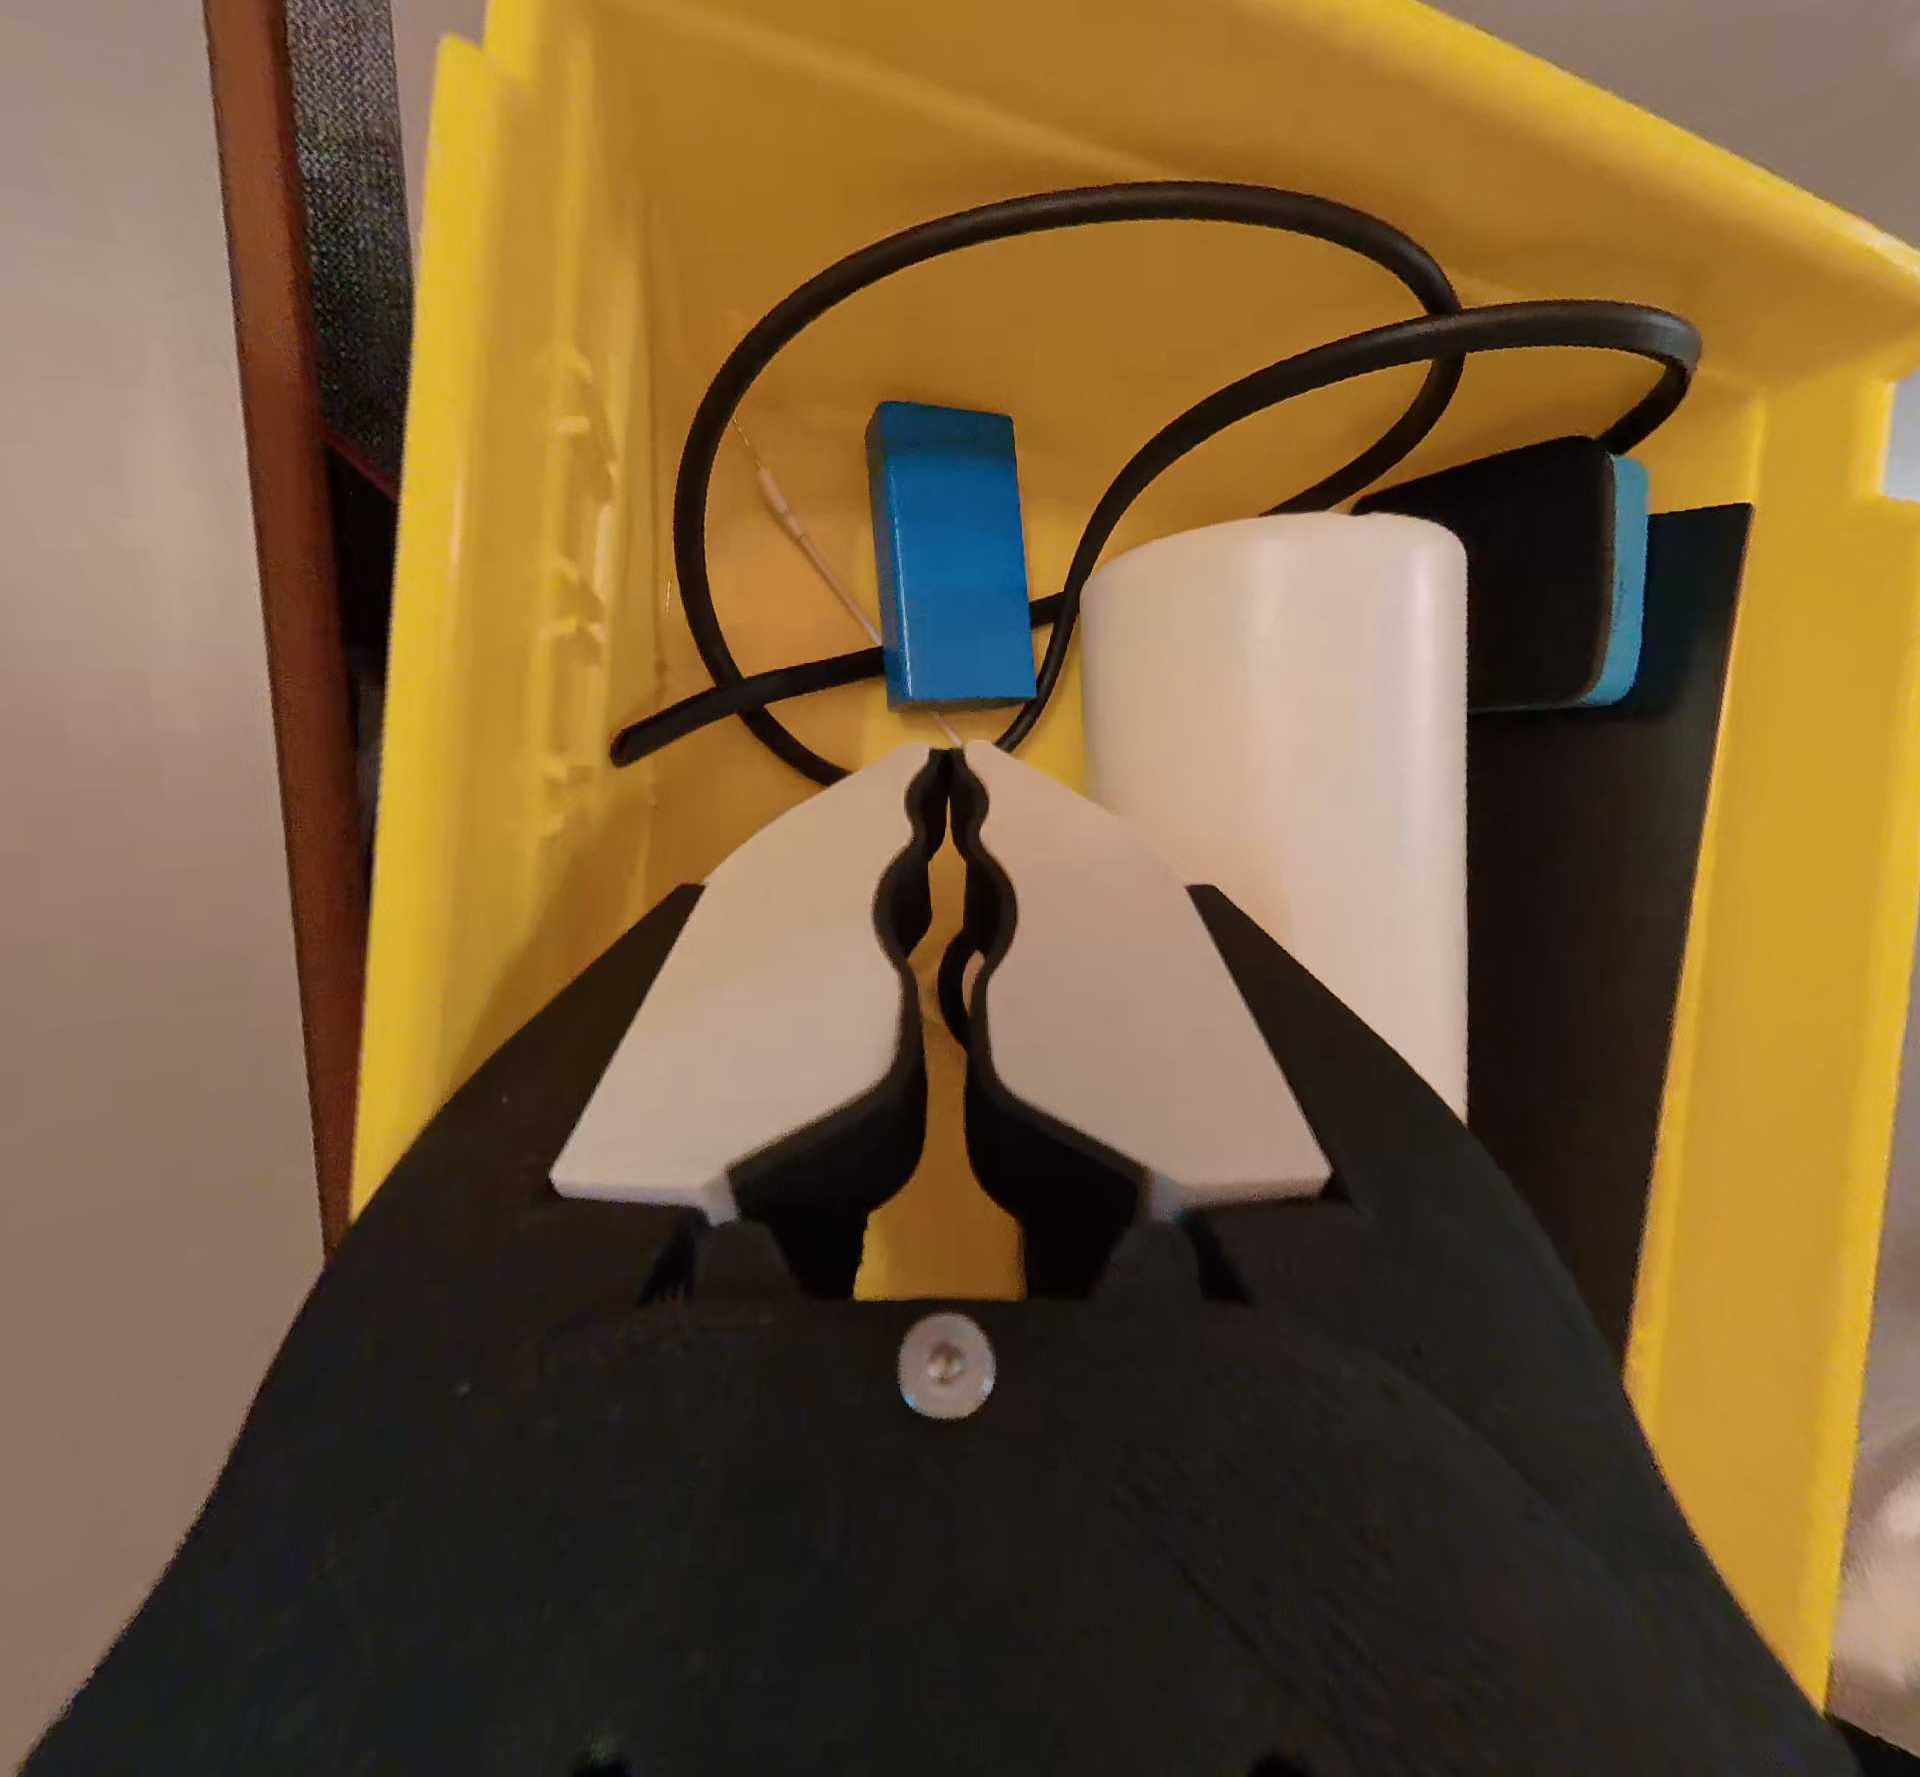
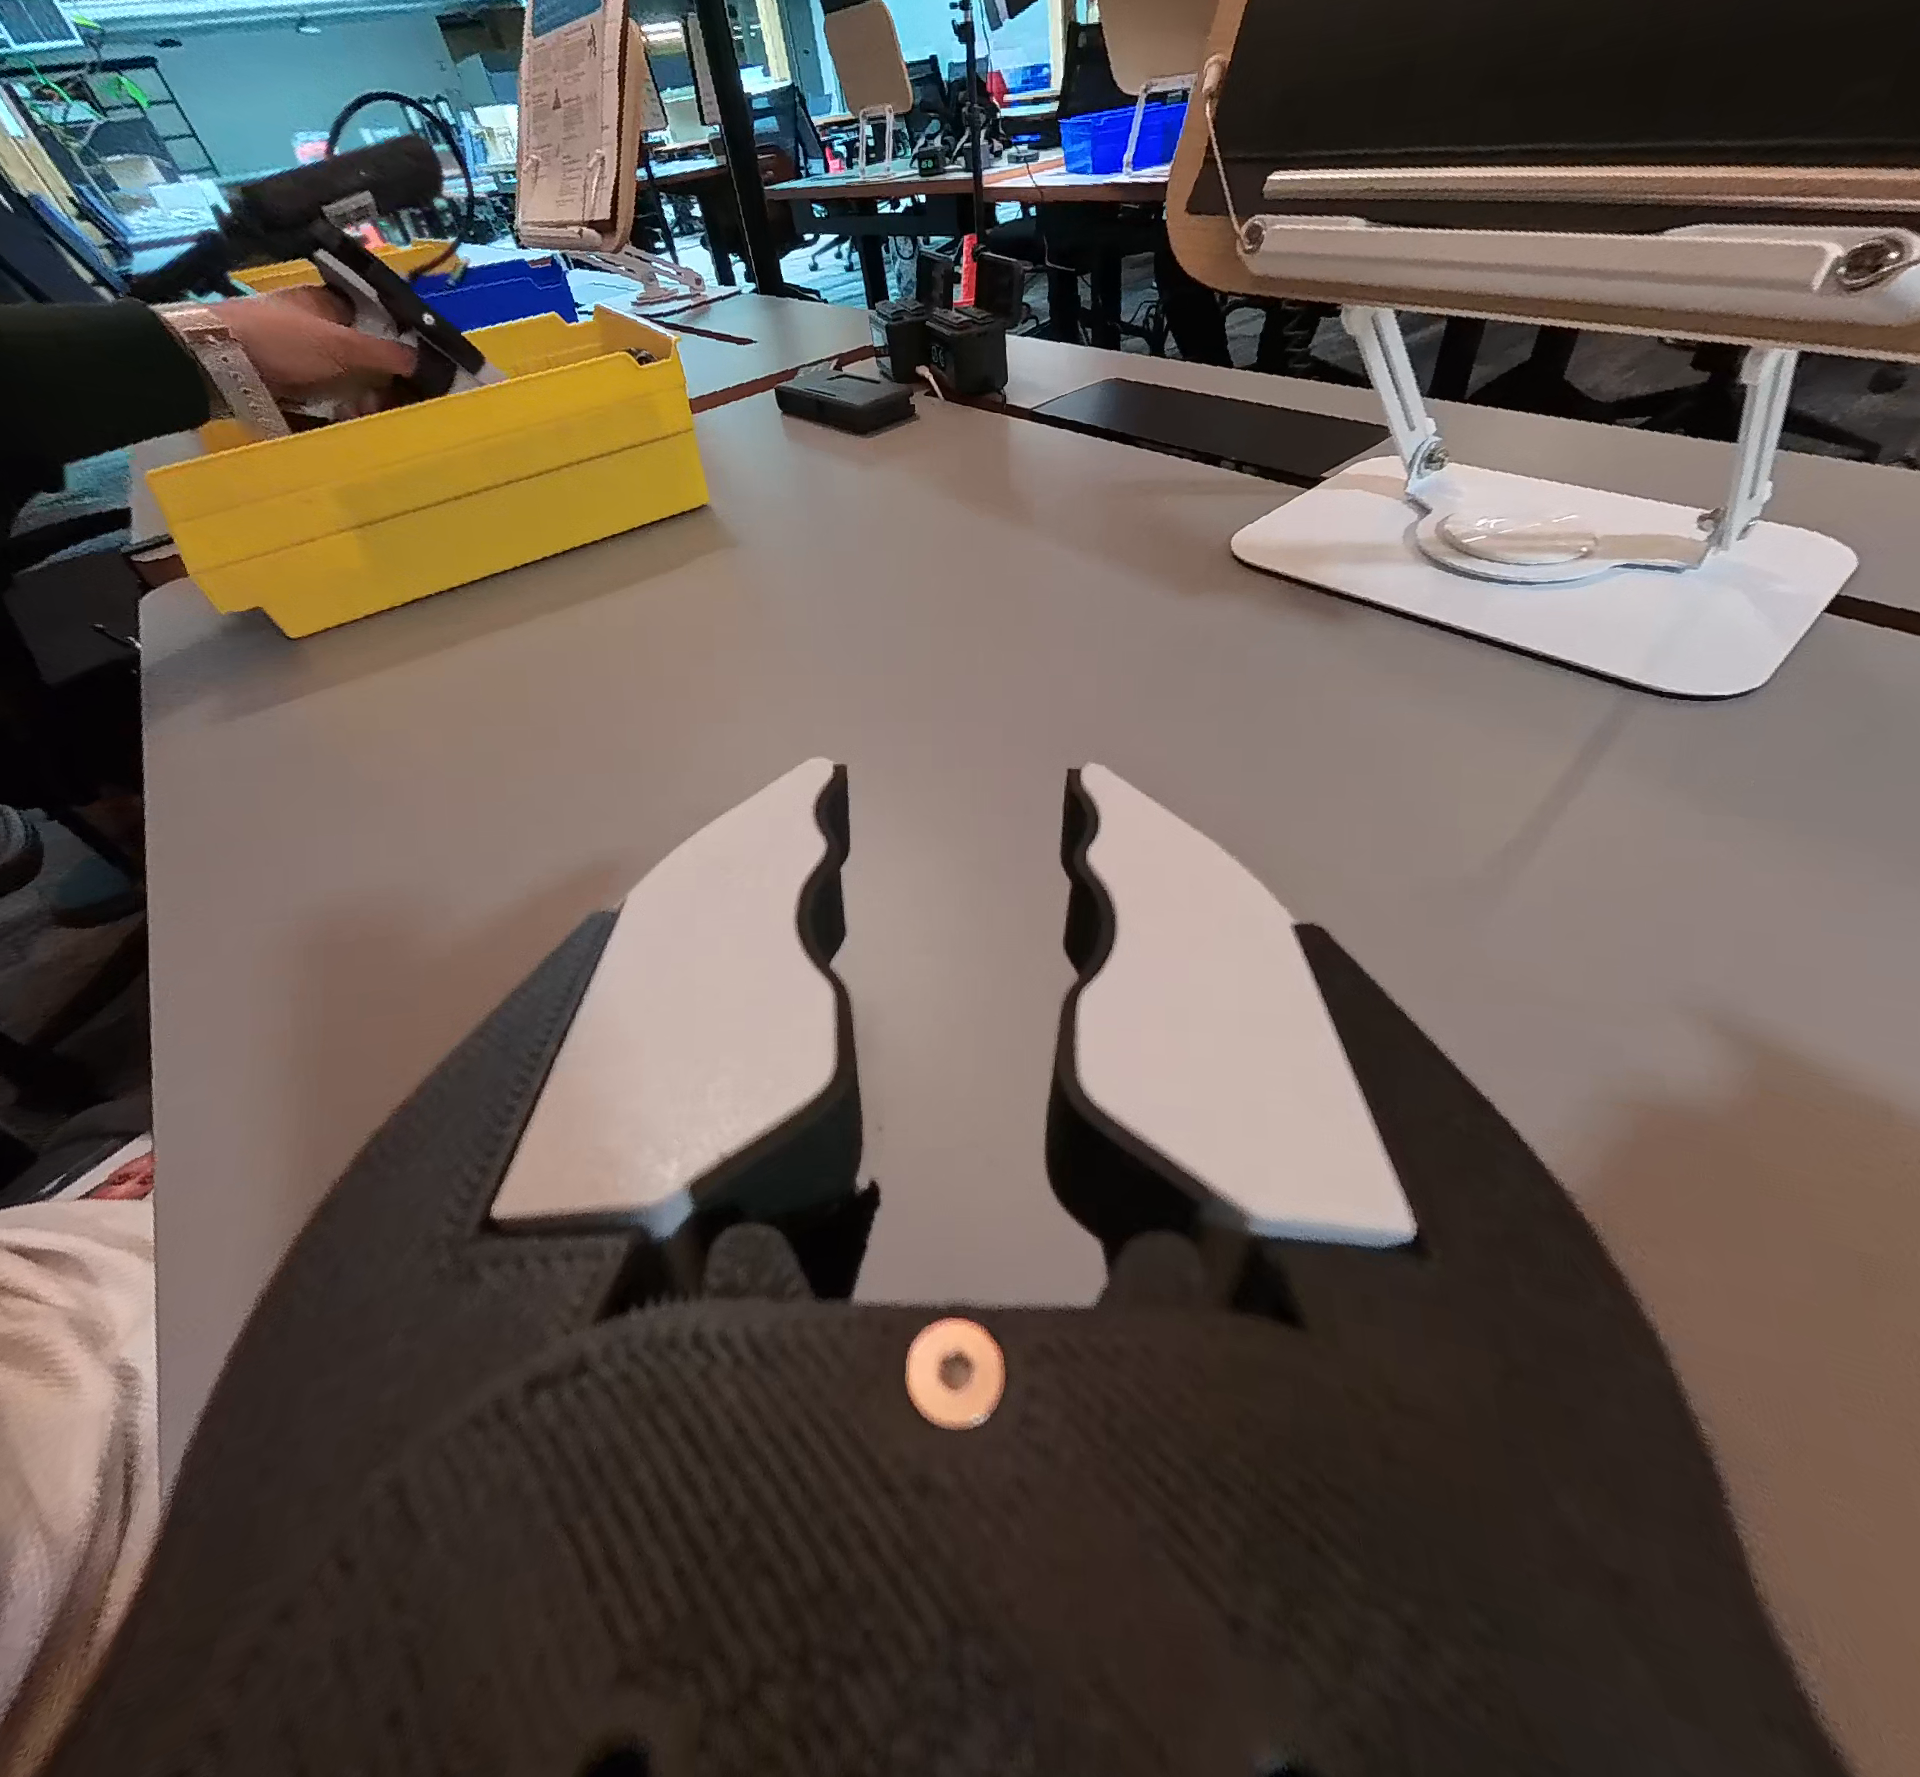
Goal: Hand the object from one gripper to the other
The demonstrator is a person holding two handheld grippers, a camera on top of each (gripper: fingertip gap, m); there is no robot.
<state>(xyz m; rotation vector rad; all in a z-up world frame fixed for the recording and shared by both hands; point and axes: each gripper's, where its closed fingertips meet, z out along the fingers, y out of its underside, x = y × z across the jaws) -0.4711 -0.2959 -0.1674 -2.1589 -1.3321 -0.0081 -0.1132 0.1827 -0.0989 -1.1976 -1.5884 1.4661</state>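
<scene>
Left gripper (image 1: 950, 753), angled down into the yellow bin (image 1: 1039, 169), tips pinched together on a thin wire (image 1: 831, 574); the wire's long axis runs up and leftward from the tips, passing the blue block (image 1: 951, 564) and black cable (image 1: 1091, 205). Right gripper (image 2: 954, 777) level above the grey table (image 2: 1039, 584), jaws apart, holding nothing.

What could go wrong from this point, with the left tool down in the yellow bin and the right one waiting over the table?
1. The left tool is pinched shut on a thin wire at its very tips; the wire could slip free on lifting.
2. The wire passes behind the blue block and across the black cable loop in the yellow bin, so it may snag or drag them.
3. The right tool, open over the table, may struggle to catch something so thin.
</scene>
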